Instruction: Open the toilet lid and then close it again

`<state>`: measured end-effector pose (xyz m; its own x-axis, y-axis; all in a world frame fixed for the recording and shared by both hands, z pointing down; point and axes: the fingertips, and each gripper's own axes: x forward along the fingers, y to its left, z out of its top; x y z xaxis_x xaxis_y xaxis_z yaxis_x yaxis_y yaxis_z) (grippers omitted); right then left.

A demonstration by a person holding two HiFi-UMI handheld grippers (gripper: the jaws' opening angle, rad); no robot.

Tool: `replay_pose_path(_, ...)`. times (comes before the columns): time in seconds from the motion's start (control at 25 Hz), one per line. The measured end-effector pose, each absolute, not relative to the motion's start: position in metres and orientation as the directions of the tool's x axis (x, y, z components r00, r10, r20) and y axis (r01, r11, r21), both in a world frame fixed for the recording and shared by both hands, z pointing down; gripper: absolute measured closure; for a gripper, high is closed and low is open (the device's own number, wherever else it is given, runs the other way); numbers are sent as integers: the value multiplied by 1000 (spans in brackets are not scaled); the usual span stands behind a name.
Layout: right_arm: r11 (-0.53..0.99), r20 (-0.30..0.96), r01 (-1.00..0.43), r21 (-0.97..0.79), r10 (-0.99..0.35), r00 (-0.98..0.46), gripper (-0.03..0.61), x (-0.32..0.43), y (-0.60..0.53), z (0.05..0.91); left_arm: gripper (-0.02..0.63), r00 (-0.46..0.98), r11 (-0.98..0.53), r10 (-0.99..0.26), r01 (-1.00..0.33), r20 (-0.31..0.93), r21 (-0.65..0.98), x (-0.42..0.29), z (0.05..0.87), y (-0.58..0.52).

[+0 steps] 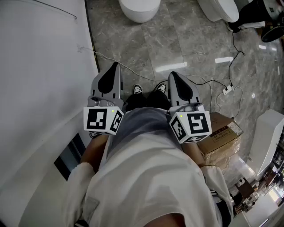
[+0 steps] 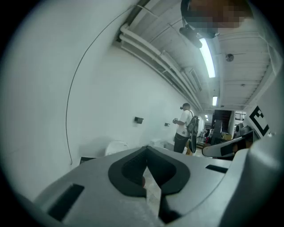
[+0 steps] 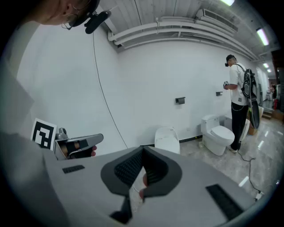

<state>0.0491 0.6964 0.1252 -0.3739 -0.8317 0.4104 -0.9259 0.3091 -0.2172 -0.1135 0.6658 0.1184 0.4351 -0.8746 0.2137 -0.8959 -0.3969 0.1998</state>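
Observation:
A white toilet [image 1: 140,9] stands on the grey marble floor at the top of the head view, well ahead of both grippers, and its lid looks down. The right gripper view shows the same toilet [image 3: 167,138] against the white wall. In the left gripper view the toilet [image 2: 116,147] is small and pale. My left gripper [image 1: 116,64] is held at waist height with its jaws together and nothing between them; in its own view the left gripper [image 2: 147,149] meets at the tip. My right gripper [image 1: 172,74] is beside it, with the right gripper [image 3: 143,149] likewise shut and empty.
A second toilet [image 3: 217,135] stands further right, with a person [image 3: 237,95] next to it. A white wall [image 1: 40,88] runs along the left. Cables and a power strip [image 1: 228,88] lie on the floor. A cardboard box [image 1: 222,137] sits at my right side.

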Motion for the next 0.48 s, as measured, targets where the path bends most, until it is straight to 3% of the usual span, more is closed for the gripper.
replay_pose_path(0.48, 289, 395, -933, -214, -848, -353, 569, 48, 680, 113, 606, 433, -397, -881, -896, 192, 199, -125, 106, 653)
